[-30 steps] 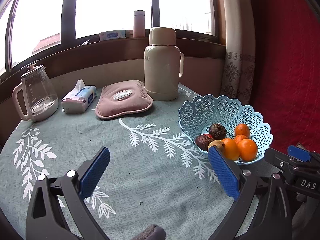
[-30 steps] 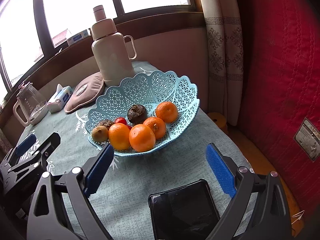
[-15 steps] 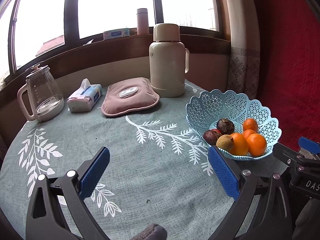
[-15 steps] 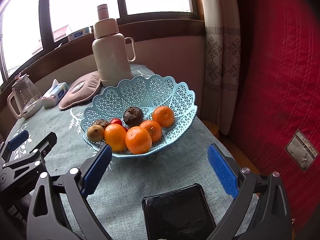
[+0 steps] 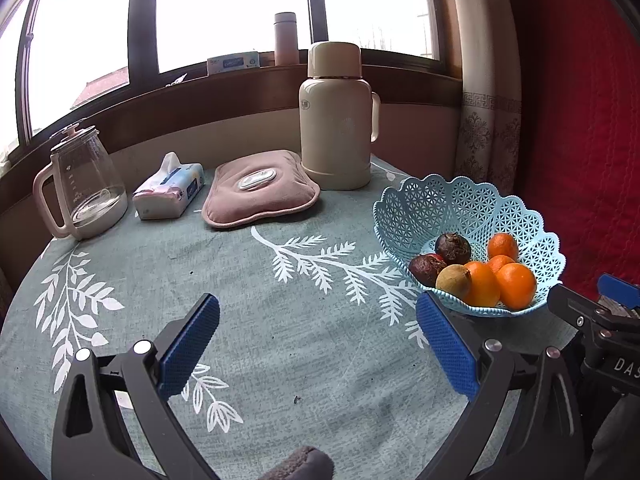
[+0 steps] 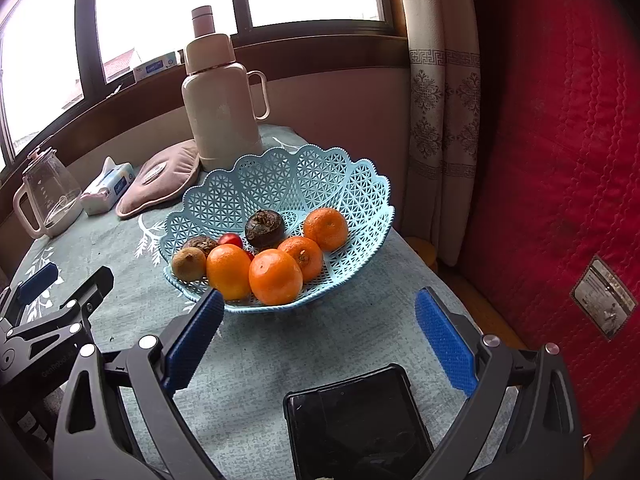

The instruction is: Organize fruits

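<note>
The light-blue lattice basket (image 6: 352, 200) is sitting on the leaf-patterned tablecloth (image 5: 240, 280), in front of the cream thermos (image 6: 222, 108). Four oranges (image 6: 275, 277), two dark wrinkled fruits (image 6: 265, 229), a brownish kiwi-like fruit (image 6: 188, 263) and a small red fruit (image 6: 230, 239) are lying inside the basket, crowded toward its near rim. The right gripper (image 6: 318, 330) is hovering just in front of the basket, fingers spread wide apart and holding nothing. A black phone (image 6: 356, 424) is lying below it. The left gripper (image 5: 318, 340) is hanging beside the basket, likewise gaping and empty. Beyond the basket, beside the thermos, a pink heating pad (image 5: 260, 188), a tissue pack (image 5: 168, 192) and a glass kettle (image 5: 84, 188) are resting.
</note>
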The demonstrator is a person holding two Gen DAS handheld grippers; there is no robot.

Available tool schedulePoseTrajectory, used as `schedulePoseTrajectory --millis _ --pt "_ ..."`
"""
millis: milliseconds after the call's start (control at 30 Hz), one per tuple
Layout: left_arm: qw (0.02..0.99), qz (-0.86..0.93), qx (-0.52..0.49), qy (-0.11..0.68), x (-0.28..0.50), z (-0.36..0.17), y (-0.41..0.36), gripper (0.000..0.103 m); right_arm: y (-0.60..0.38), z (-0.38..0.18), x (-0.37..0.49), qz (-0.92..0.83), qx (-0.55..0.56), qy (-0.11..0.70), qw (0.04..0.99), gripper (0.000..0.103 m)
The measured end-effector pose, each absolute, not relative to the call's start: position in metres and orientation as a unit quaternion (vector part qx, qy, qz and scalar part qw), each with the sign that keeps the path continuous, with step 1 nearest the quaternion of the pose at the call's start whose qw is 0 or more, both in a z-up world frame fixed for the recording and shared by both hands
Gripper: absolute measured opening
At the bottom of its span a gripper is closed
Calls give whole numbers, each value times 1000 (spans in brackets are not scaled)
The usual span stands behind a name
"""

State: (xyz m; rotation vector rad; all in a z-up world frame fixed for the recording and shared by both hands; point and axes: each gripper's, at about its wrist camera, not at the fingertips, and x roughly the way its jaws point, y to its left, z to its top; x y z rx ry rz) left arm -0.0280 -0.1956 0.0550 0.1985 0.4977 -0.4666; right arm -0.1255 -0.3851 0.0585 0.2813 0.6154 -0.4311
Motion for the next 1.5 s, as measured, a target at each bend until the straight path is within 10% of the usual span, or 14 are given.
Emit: schedulePoseTrajectory --millis 1500 --pt "938 -238 108 227 -37 59 -199 98 -379 61 -126 -219 120 299 921 98"
